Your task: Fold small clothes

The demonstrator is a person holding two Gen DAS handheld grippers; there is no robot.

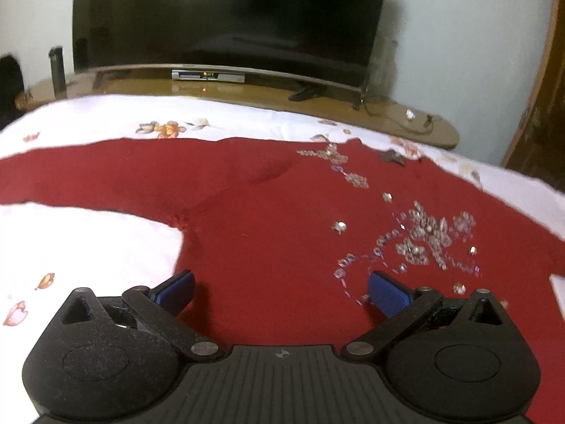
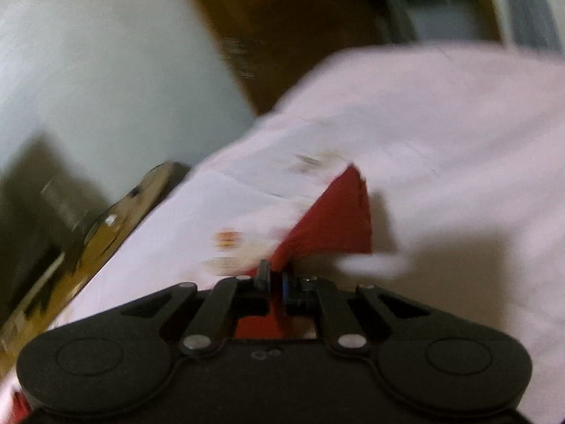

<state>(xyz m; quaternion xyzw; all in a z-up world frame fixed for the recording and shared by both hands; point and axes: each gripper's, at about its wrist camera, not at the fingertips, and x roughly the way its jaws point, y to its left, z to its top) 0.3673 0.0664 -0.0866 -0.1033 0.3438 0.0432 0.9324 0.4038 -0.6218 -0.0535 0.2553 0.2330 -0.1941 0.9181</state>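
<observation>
A red top (image 1: 247,198) with shiny bead work on its front lies spread flat on a white flowered bedsheet (image 1: 88,240); one sleeve runs off to the left. My left gripper (image 1: 282,288) hovers over the top's lower part, open, its blue pads wide apart with nothing between them. In the blurred right wrist view, my right gripper (image 2: 276,274) is shut on a red sleeve end (image 2: 335,219), which rises off the sheet (image 2: 441,141) in a peak just ahead of the fingertips.
Beyond the bed stands a wooden TV bench (image 1: 388,120) with a large dark television (image 1: 226,17), a silver set-top box (image 1: 208,75) and a dark cylinder (image 1: 58,70). The bench edge (image 2: 95,233) shows left of the sheet in the right wrist view.
</observation>
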